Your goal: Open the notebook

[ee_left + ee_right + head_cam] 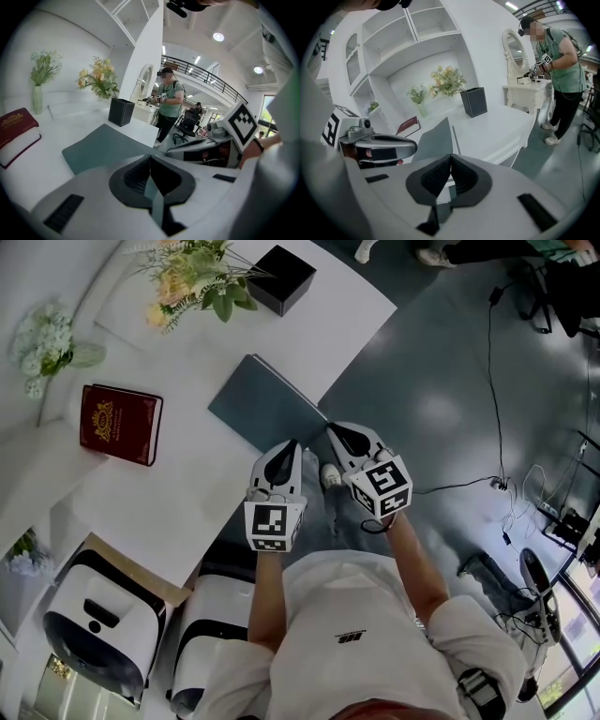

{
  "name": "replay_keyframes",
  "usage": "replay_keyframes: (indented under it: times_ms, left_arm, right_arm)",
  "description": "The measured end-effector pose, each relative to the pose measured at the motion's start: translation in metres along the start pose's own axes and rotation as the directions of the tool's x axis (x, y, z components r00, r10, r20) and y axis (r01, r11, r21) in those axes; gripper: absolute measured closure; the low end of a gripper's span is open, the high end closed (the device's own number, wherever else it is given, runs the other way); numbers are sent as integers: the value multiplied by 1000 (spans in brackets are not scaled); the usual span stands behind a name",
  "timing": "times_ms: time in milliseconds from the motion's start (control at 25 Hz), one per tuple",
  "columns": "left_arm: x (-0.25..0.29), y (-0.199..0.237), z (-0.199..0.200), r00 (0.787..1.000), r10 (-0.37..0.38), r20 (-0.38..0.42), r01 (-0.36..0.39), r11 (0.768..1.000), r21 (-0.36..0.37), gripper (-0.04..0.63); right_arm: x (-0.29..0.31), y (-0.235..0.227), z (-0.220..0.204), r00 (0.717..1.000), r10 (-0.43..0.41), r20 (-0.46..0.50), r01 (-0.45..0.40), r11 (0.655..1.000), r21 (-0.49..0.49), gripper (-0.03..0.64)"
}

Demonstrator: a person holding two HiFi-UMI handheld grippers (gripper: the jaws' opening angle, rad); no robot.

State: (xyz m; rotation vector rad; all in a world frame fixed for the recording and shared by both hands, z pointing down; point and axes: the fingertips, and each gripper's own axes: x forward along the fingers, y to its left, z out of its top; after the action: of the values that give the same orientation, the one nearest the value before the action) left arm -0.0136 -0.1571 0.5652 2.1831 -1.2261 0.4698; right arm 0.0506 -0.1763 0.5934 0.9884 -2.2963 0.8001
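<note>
Studio hall: white shelving, vanity table, mezzanine railing, office chair

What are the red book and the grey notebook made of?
The dark red book with a gold crest looks hardbound in leather or leather-look cloth: matt, stiff, thick, with shiny stamped gold. The grey-blue flat notebook seems to have a thin cover of smooth plastic or coated card: plain, matt, flat even where it is lifted. Neither is sure from looks alone.
</note>
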Motion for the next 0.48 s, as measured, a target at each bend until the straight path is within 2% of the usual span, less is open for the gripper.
replay_keyframes:
  times_ms: [480]
  left_arm:
    - [-17,-1,7,998,43,43,-43,999,2,595]
  right_arm:
    - [-18,23,19,998,51,46,-48,997,-52,618]
